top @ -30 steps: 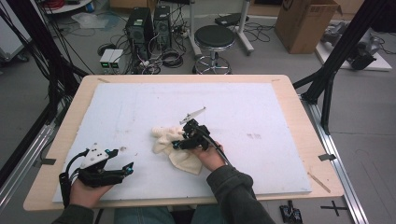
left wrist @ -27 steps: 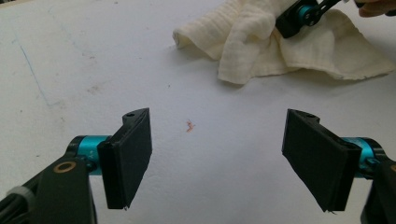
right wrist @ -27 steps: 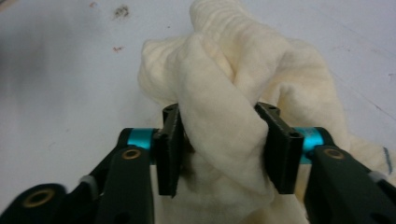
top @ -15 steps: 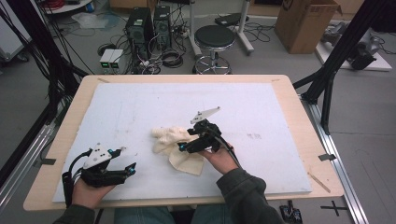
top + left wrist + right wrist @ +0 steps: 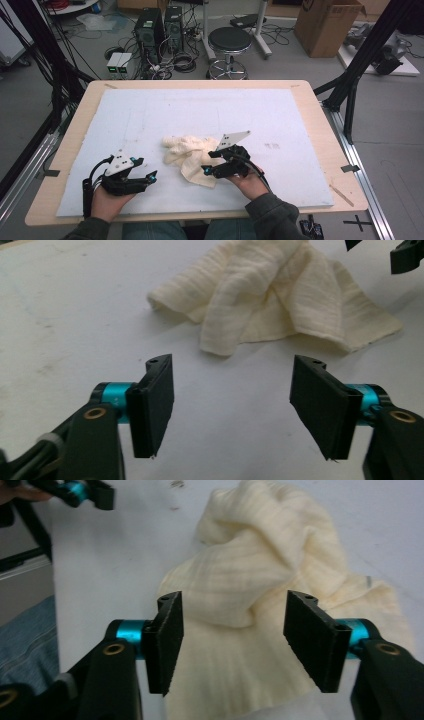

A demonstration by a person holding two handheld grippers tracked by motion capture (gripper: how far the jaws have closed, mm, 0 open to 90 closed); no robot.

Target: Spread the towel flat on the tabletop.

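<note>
Table (image 5: 320,150): wooden top, almost wholly covered by a white foam sheet (image 5: 210,115). Sheet shows faint scuffs and a small dark smudge right of centre.

Cloth (image 5: 190,155): cream, crinkled weave, lying rumpled on the sheet in the near-middle part of the table, between the two grippers. In the high view one bunched fold points left, a flatter flap hangs toward the person. In the left gripper view the cloth (image 5: 280,295) lies ahead of the jaws, well clear of them, with bare sheet between.

Right gripper (image 5: 206,169): in the person's right hand, lying low and pointing left at the cloth's near-right edge. In the right gripper view (image 5: 234,640) the jaws stand apart with the cloth (image 5: 260,580) bunched beyond and below them; pads do not press on it. Jaws have just been closing somewhat, nothing pinched between them.

Left gripper (image 5: 152,176): in the left hand near the front-left of the sheet, tips pointing right toward the cloth, short of it. In its own view (image 5: 231,405) the jaws gape wide over bare sheet, holding nothing; they have just been closing a little.
</note>
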